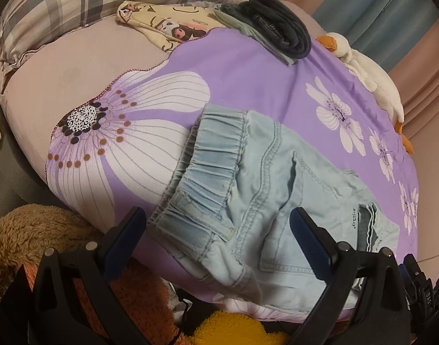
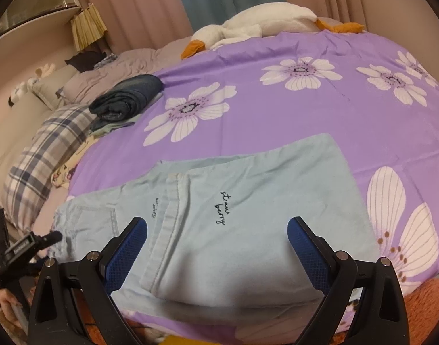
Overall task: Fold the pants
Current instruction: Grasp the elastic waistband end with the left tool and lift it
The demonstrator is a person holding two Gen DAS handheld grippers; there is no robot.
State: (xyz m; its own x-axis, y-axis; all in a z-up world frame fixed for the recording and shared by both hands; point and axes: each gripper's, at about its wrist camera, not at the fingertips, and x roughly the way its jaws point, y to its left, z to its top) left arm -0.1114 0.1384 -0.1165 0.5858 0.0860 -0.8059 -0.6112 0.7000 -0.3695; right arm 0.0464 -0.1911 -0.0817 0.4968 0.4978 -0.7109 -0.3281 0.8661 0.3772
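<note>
Light blue denim pants (image 1: 265, 189) lie on a purple flowered bedspread (image 1: 242, 80). The left wrist view shows their elastic waistband (image 1: 208, 155) and back pocket. My left gripper (image 1: 219, 230) is open and empty, hovering over the waist end. The right wrist view shows the pants (image 2: 248, 215) with the legs folded back over themselves, the hem (image 2: 167, 218) lying on top and "straw berry" lettering (image 2: 223, 208) showing. My right gripper (image 2: 216, 238) is open and empty above the folded legs. The left gripper also shows at the left edge of the right wrist view (image 2: 32, 244).
Folded dark jeans (image 1: 279, 26) sit on a green garment at the far side of the bedspread, also in the right wrist view (image 2: 127, 97). A cartoon-print cloth (image 1: 167, 26), a plaid pillow (image 1: 84, 3) and a white goose plush (image 2: 262, 26) lie around. Brown and orange plush toys (image 1: 32, 230) sit at the near edge.
</note>
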